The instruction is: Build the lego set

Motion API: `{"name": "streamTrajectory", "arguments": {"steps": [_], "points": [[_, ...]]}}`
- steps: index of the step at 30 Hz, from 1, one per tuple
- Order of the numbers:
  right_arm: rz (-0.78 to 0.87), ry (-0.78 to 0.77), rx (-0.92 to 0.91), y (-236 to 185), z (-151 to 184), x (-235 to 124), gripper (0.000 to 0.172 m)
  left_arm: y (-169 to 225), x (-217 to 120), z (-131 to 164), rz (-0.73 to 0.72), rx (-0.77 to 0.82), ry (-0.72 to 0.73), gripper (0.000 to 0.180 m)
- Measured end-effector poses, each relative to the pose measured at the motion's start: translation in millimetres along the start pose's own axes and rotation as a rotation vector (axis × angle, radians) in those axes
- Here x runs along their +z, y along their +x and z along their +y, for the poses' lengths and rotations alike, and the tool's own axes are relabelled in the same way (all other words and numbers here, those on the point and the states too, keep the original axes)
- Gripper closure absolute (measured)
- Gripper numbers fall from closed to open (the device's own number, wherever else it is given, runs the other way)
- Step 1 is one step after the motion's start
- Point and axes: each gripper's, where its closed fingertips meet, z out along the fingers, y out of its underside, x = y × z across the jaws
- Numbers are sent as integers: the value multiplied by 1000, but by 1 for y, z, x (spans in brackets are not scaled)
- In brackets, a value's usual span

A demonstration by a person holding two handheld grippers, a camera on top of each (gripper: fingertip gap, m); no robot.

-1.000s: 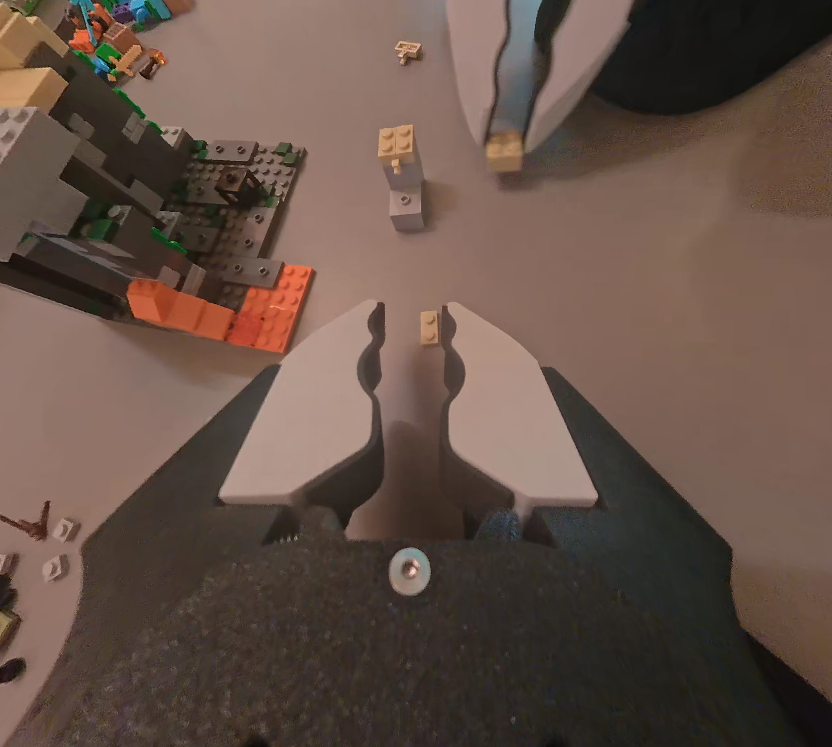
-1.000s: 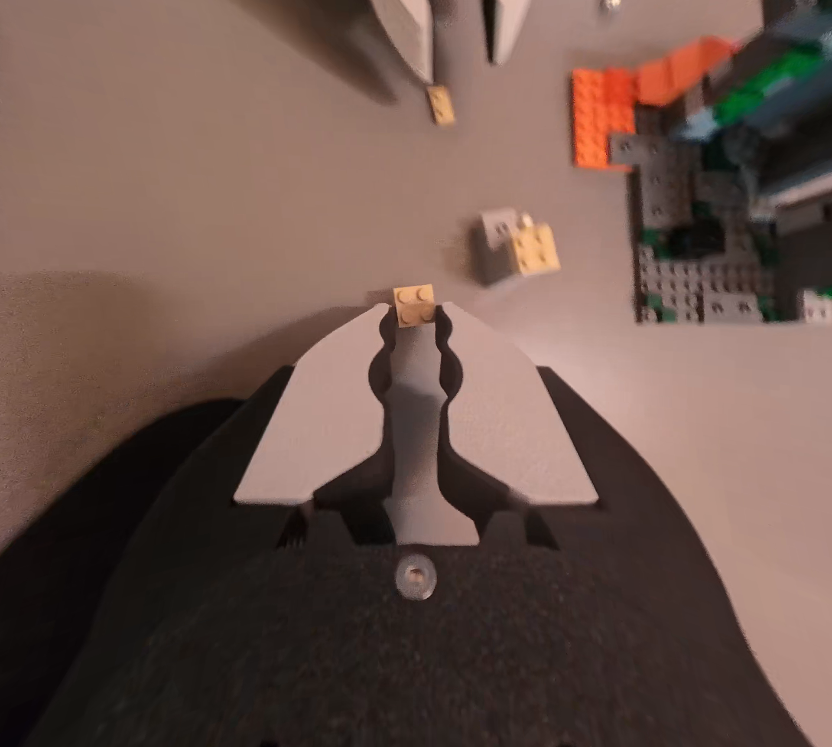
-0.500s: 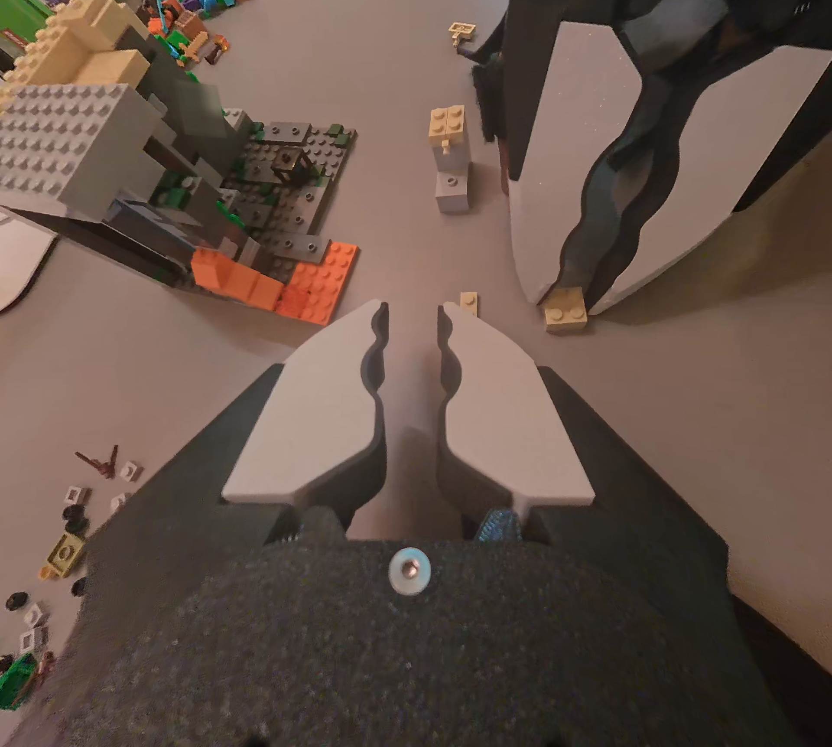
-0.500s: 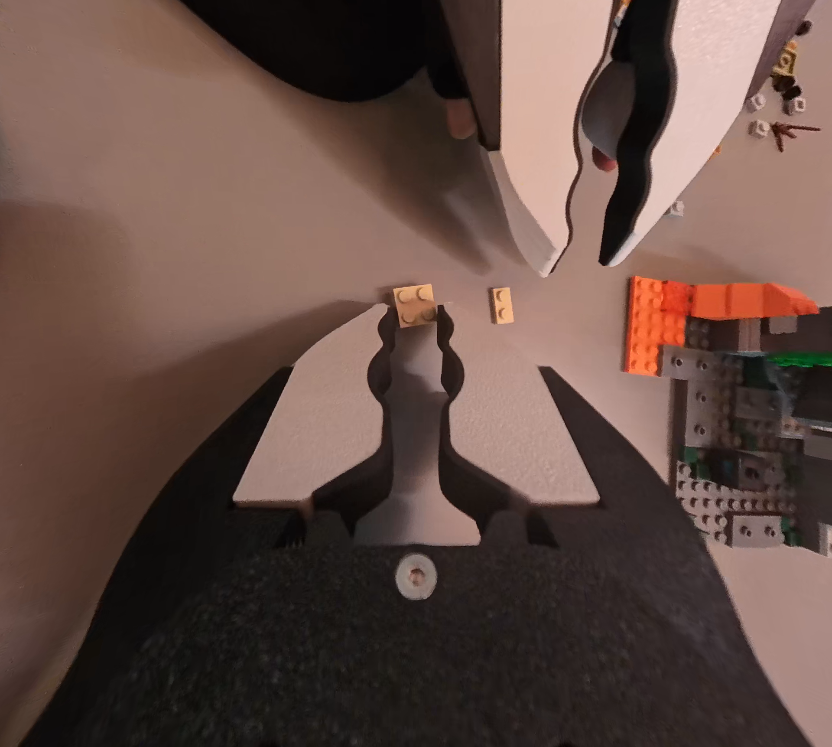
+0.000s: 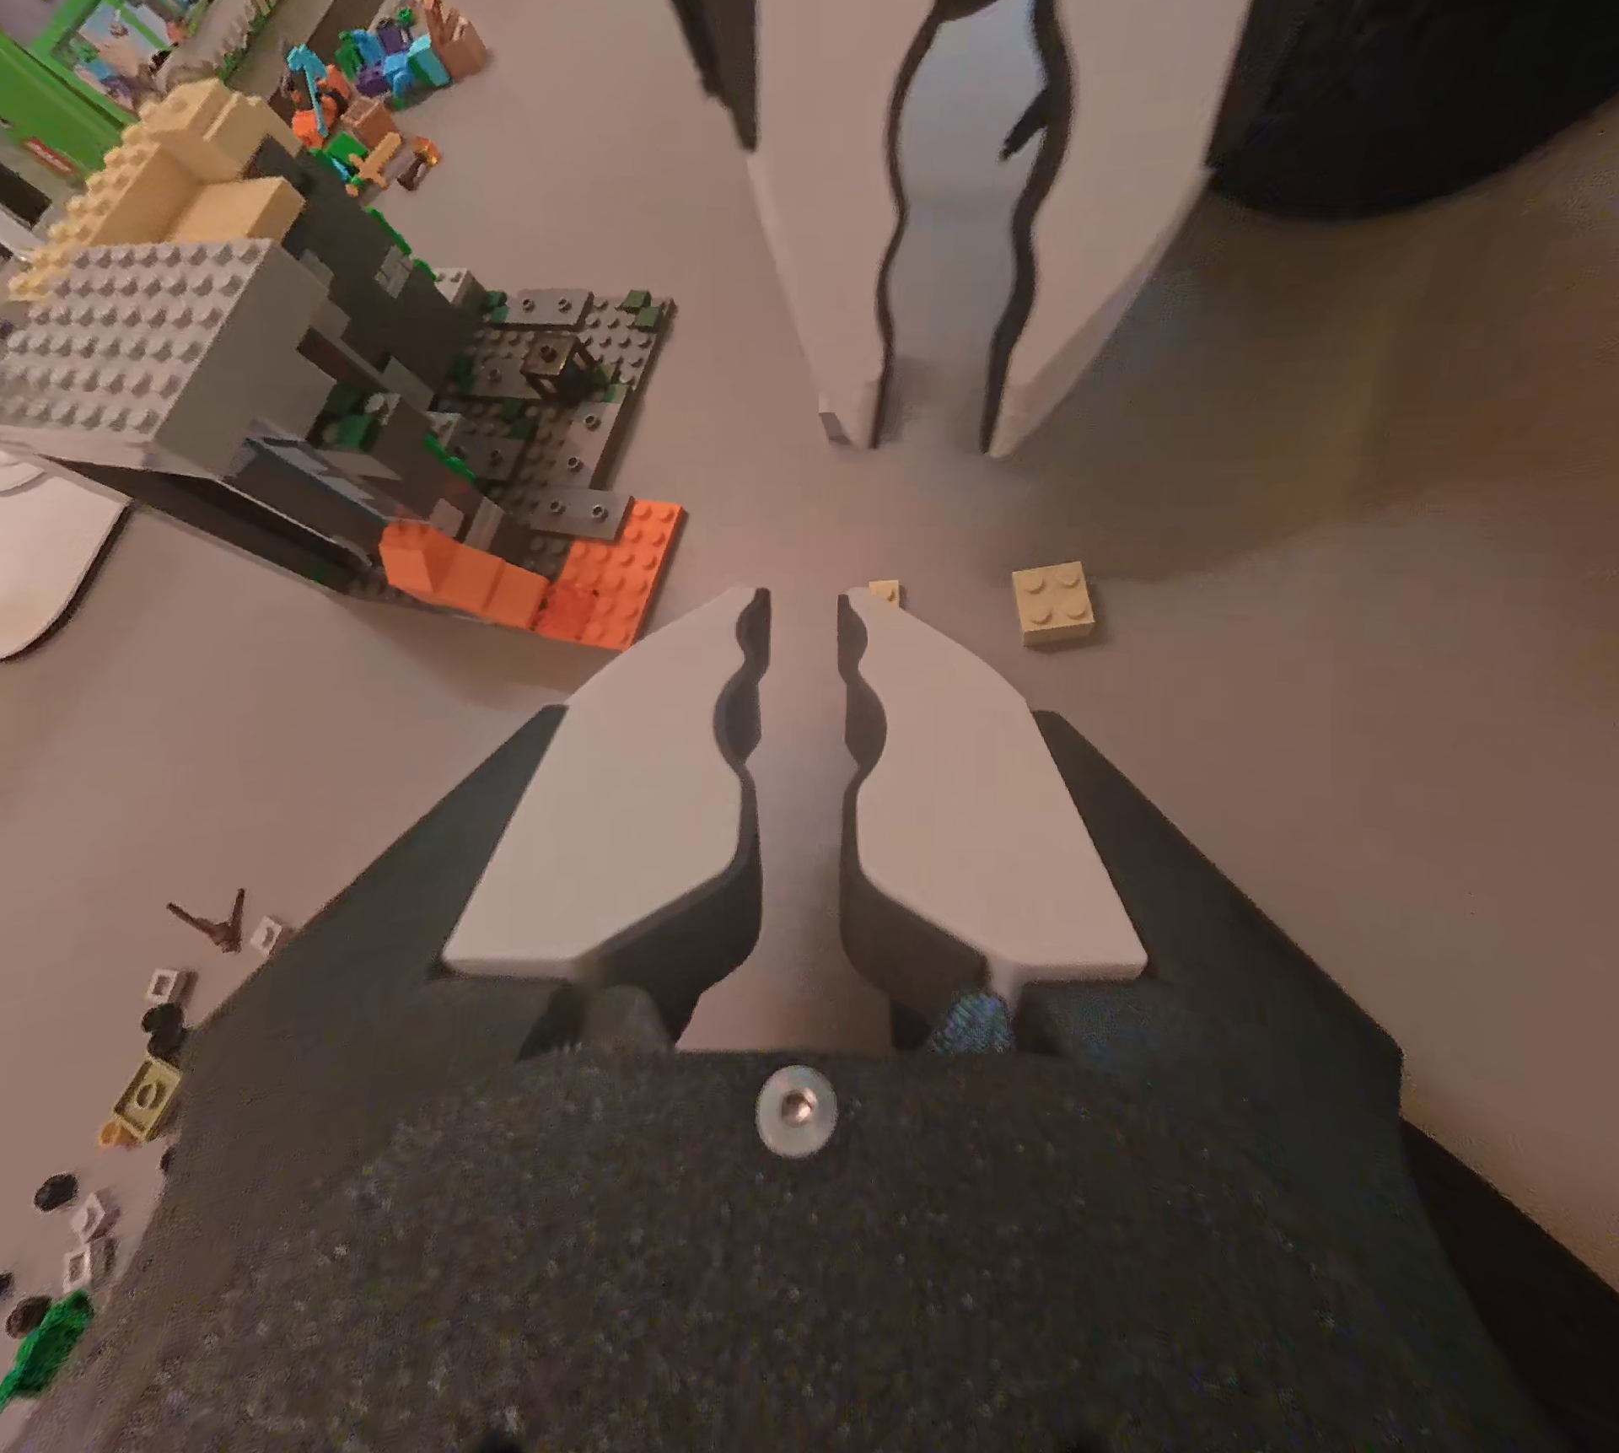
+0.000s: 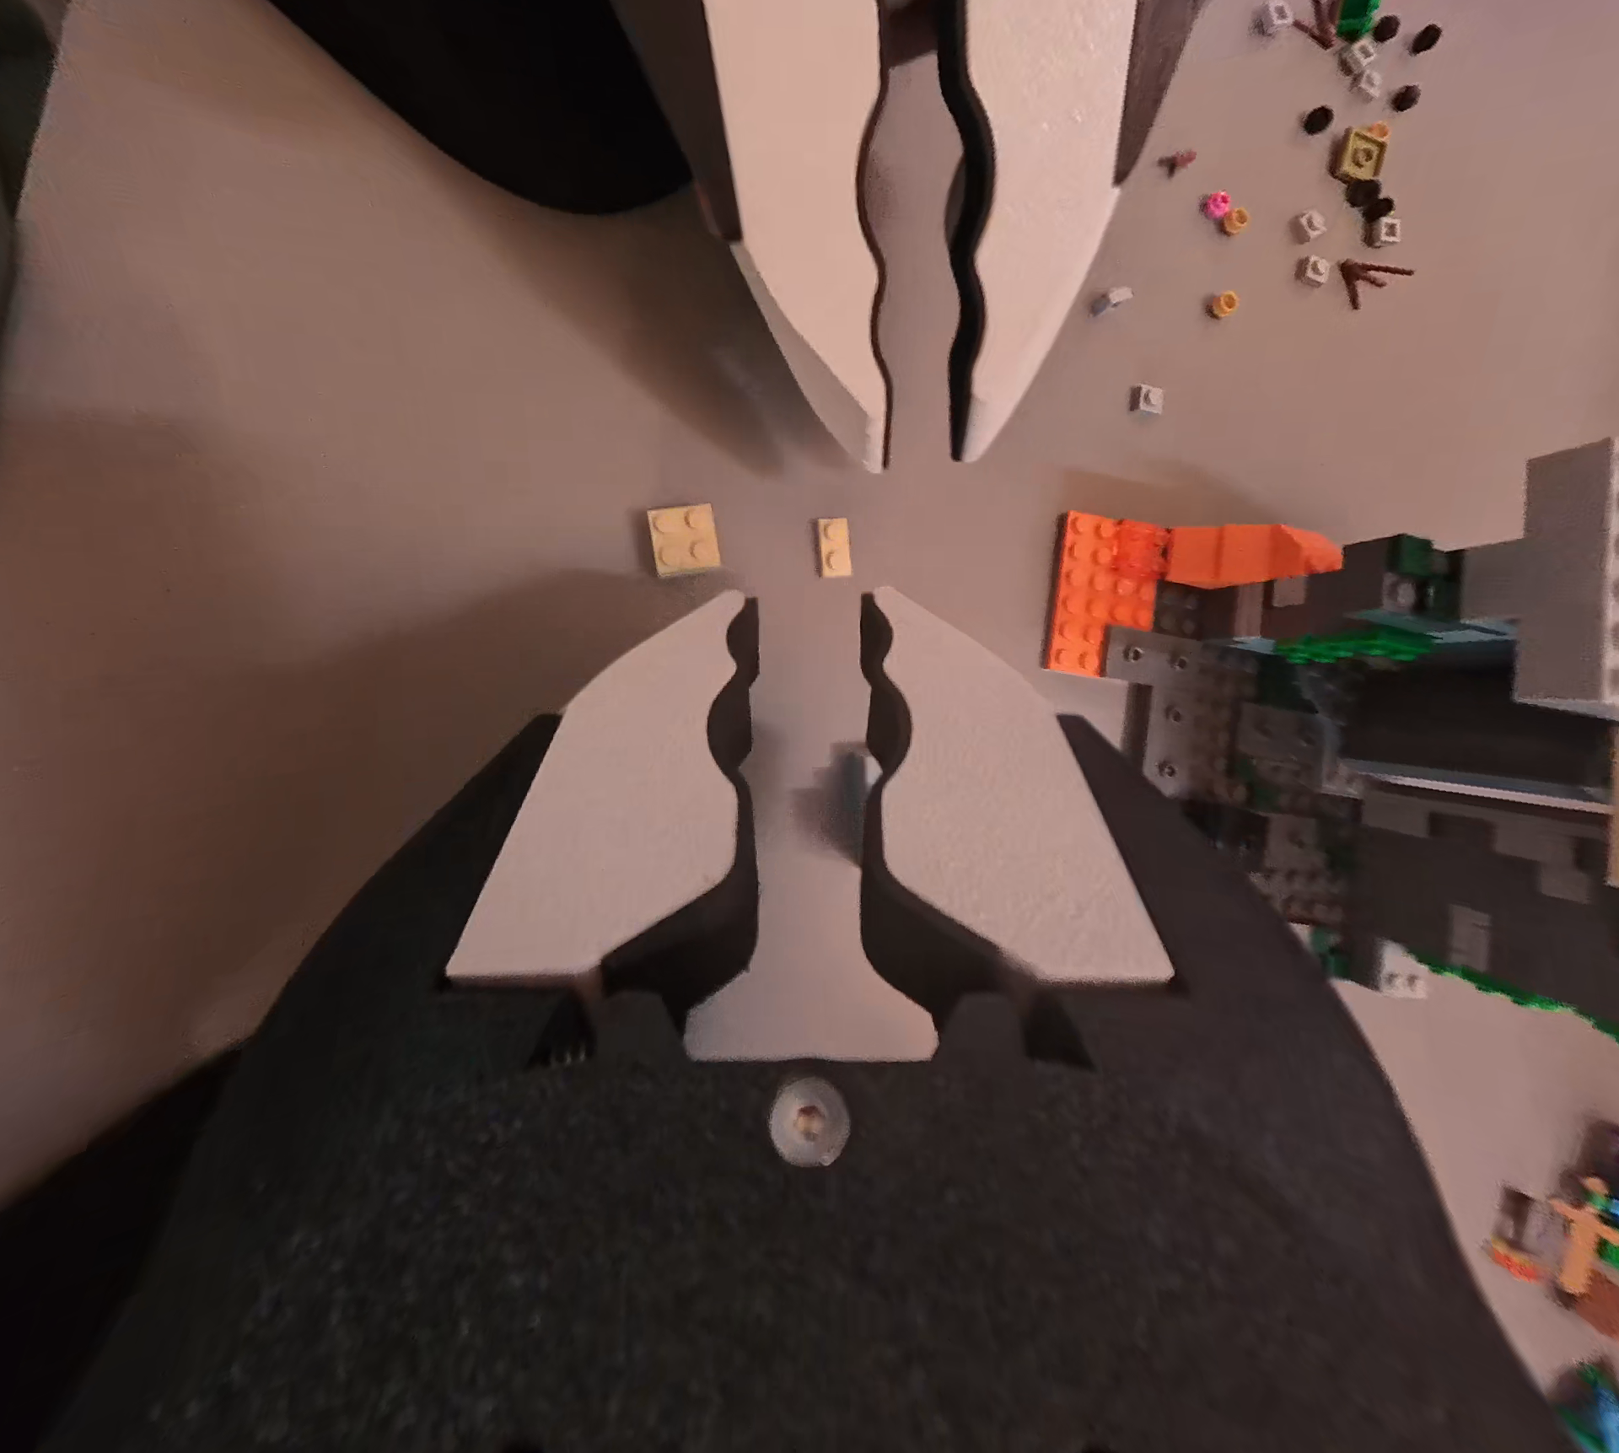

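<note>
Both hand-held grippers face each other tip to tip, each part open with nothing between the pads. Left hand-held gripper (image 5: 803, 594): small tan two-stud plate (image 6: 833, 546) lies just past its right fingertip, long axis along the line between the two tools. Right hand-held gripper (image 6: 804, 594): same plate just ahead, slightly right; tan four-stud plate (image 6: 683, 540) ahead-left. Plates near each other, not touching. Grey desk (image 5: 1314, 710); brick build with orange plates (image 5: 604, 579) beyond, loose bits (image 6: 1349, 184) further out.
</note>
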Motion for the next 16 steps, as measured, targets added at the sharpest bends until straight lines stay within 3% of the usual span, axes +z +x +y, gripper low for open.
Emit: {"name": "streamTrajectory", "arguments": {"steps": [1,16], "points": [[-10,-18,-16,3,1,0,150,0,-1,-1,2,0,5,168],[-208,-299,-159,6,10,43,153,-28,-12,13,-110,-76,-29,168]]}}
